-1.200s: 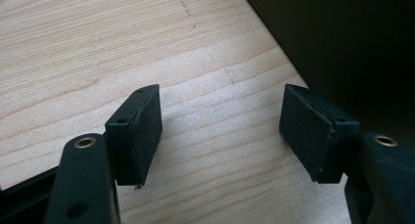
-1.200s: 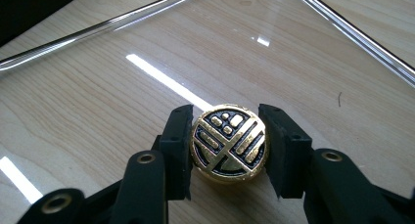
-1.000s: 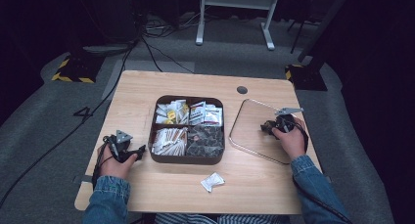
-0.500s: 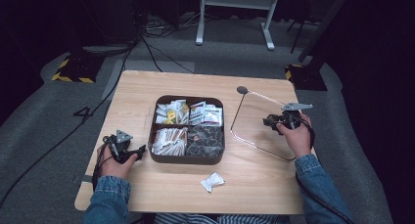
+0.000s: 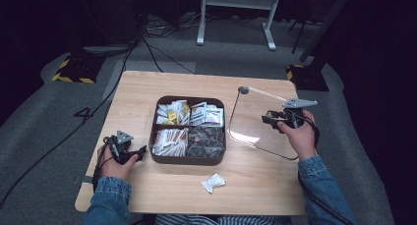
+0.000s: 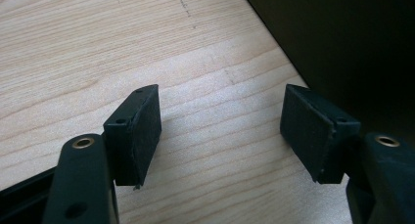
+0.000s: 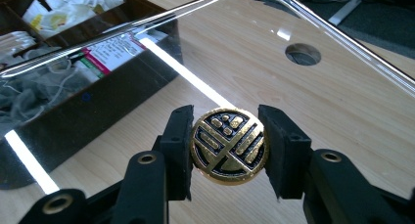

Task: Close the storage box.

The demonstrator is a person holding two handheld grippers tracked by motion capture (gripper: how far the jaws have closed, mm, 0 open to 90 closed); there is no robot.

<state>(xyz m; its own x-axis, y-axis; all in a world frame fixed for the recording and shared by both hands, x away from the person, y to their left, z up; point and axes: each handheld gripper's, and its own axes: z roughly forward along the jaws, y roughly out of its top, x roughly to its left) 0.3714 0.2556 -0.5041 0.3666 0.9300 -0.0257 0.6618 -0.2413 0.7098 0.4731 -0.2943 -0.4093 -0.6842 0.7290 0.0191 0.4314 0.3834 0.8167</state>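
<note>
A dark brown box [image 5: 187,160] with four compartments of sachets and tea bags stands mid-table. To its right, my right gripper [image 5: 268,119] holds up a clear lid [image 5: 253,129], tilted above the table. In the right gripper view, the right gripper [image 7: 227,150] is shut on the lid's round black-and-gold knob [image 7: 228,145], with the clear lid [image 7: 313,111] spreading behind it. My left gripper [image 5: 140,152] rests on the table just left of the box. Its jaws stand open with nothing between them [image 6: 220,131], only bare wood [image 6: 98,48] and the box's dark wall [image 6: 342,48] beyond.
A small white sachet [image 5: 213,182] lies loose on the table in front of the box. A round hole [image 7: 303,54] in the tabletop shows through the lid. Cables and a metal stand are on the floor beyond the table's far edge.
The right gripper has risen with the knob in its jaws, bringing the clear lid up from lying flat on the table to a tilted position. The left hand has stayed put.
</note>
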